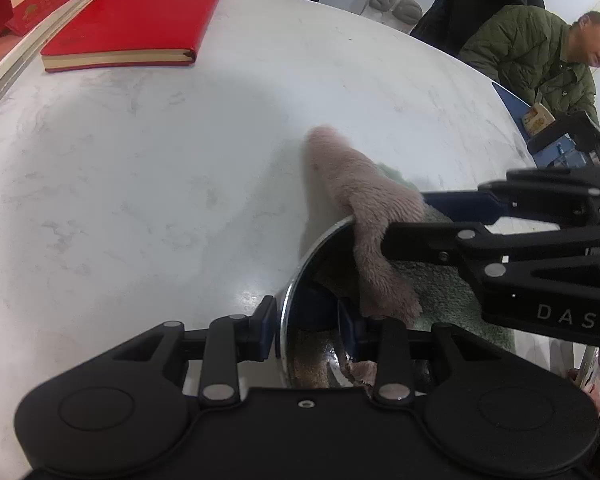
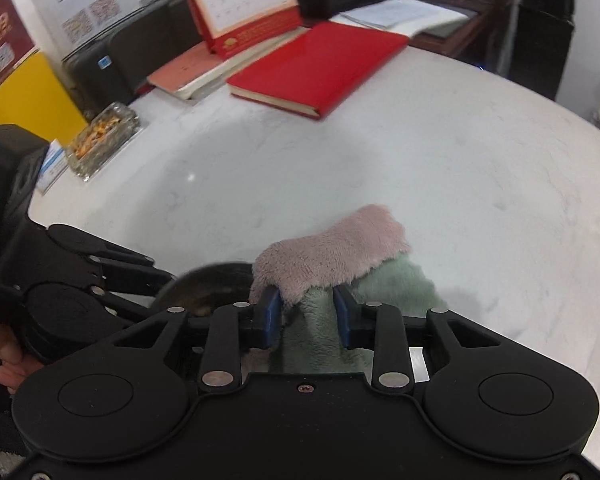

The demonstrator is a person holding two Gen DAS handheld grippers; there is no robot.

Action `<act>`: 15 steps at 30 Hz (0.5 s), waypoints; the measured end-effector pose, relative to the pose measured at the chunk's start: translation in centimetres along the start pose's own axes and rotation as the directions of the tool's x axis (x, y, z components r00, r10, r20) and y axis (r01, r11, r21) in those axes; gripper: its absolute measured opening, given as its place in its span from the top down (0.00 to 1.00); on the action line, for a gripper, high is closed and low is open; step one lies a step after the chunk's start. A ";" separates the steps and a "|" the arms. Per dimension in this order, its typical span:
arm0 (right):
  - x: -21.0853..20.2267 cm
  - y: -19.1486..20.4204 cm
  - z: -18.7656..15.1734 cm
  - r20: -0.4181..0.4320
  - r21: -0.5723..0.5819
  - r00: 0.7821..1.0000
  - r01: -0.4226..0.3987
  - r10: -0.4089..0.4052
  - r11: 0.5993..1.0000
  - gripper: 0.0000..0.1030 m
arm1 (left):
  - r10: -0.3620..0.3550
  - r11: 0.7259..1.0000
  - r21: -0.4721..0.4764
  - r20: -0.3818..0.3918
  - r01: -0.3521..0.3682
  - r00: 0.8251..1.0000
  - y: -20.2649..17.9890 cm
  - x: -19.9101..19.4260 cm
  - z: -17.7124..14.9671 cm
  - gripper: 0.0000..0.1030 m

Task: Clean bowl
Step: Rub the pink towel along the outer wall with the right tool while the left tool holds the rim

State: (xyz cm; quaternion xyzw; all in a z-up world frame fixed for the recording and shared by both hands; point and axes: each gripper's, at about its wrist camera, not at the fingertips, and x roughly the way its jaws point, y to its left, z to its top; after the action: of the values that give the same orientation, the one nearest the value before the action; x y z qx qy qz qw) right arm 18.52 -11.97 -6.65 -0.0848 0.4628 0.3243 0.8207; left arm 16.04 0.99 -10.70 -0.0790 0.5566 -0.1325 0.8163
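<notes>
A metal bowl [image 1: 290, 300] stands on the white marble table [image 1: 140, 160], close under the left wrist camera. My left gripper [image 1: 306, 330] is shut on its rim, one blue pad outside the wall and one inside. A fluffy cloth [image 1: 364, 184], pink on one side and green on the other, hangs over the bowl's far edge and into it. My right gripper [image 1: 406, 220] reaches in from the right and is shut on it. In the right wrist view the cloth [image 2: 332, 248] fills the gap of the right gripper [image 2: 307, 316], and the dark bowl [image 2: 212, 284] sits just left, with the left gripper [image 2: 156, 276] beside it.
A red notebook [image 1: 132, 20] lies at the far side of the table, with a desk calendar [image 2: 240, 0] and papers behind it. A glass ashtray [image 2: 104, 132] sits at the left edge. A person in a green jacket [image 1: 532, 52] sits at the far right.
</notes>
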 end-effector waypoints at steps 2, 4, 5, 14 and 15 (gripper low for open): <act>-0.2 0.2 0.0 0.013 -0.016 1.000 -0.007 0.007 1.000 0.72 | -0.001 1.000 0.000 0.000 0.001 1.000 0.0 0.0 0.0 0.70; -0.2 0.1 -0.2 0.009 -0.011 1.000 -0.010 0.011 1.000 0.72 | -0.001 1.000 0.000 0.001 0.001 1.000 0.0 0.0 -0.1 0.70; -0.1 -0.1 -0.2 0.005 -0.001 1.000 -0.012 0.012 1.000 0.72 | 0.000 1.000 -0.001 0.003 0.000 1.000 0.0 0.0 -0.1 0.70; -0.5 -2.2 -2.6 0.039 0.215 0.999 -0.036 0.028 0.976 0.83 | 0.022 1.000 -0.015 0.033 -0.021 0.999 -0.2 -0.1 -0.6 0.69; -0.5 -2.4 -2.9 0.041 0.232 0.999 -0.034 0.025 0.972 0.83 | 0.022 1.000 -0.017 0.035 -0.022 0.999 -0.2 -0.1 -0.6 0.69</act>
State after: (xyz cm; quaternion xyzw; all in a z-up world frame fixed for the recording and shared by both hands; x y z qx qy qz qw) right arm 17.73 -15.31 -8.22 0.0250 0.4833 0.2814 0.8286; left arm 15.43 0.88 -10.78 -0.0817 0.5441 -0.1175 0.8267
